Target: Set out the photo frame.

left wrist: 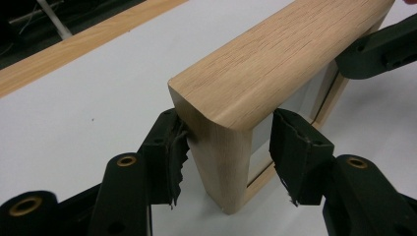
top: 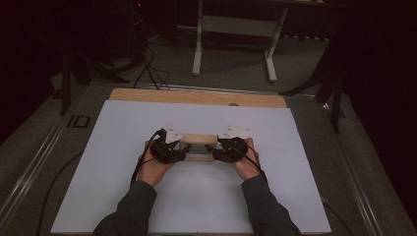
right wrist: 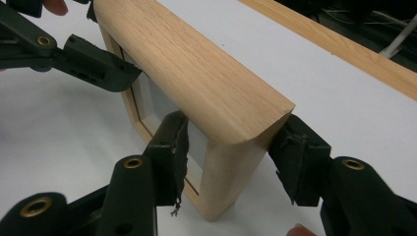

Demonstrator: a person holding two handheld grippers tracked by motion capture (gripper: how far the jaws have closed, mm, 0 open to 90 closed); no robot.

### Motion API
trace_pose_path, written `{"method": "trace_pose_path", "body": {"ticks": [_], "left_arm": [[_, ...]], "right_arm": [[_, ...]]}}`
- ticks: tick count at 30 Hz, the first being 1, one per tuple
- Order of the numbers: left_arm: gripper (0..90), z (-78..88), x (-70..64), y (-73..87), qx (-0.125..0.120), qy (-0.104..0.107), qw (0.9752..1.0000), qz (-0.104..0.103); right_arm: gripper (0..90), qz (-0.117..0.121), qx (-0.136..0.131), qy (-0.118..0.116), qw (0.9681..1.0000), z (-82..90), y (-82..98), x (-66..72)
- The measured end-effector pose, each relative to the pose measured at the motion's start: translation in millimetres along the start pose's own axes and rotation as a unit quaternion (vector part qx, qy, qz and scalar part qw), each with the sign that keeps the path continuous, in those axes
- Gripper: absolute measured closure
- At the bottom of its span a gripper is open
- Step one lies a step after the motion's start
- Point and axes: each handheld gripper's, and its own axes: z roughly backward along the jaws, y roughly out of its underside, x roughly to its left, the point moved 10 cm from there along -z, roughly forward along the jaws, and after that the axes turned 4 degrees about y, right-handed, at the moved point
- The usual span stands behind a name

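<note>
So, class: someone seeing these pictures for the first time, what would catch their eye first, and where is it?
First, the pale wooden frame standing upright in the middle of the white sheet. Then the two black grippers at its ends: the left gripper straddles one corner with a gap beside one pad, and the right gripper holds the other corner between its pads. Behind, the dim room contrasts sharply with the bright sheet.

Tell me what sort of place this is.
Probably a lab or recording studio: black curtains ring a carpeted floor, cables trail to a stand, and a white sheet covers the wooden table.
</note>
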Motion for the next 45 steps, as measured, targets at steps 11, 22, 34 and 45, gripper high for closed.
{"method": "trace_pose_path", "body": {"ticks": [11,22,34,45], "left_arm": [[45.2,-8.1,6.9,-3.7,-0.015,0.005,0.9997,0.016],[42.7,-16.4,12.5,-6.3,-0.028,0.006,0.999,0.036],[41.3,-21.5,13.8,-6.2,-0.024,0.003,0.9984,0.052],[41.9,-22.6,13.6,-5.7,-0.022,0.004,0.9975,0.067]], "right_arm": [[47.4,-0.017,0.0,0.004,0.9998,-7.7,-2.6,-6.2],[44.3,-0.031,0.015,0.005,0.9994,-18.9,-0.5,-11.1],[43.9,-0.05,0.015,0.0,0.9986,-23.9,-0.2,-14.8],[44.5,-0.052,0.016,-0.002,0.9985,-23.8,-0.1,-17.7]]}}
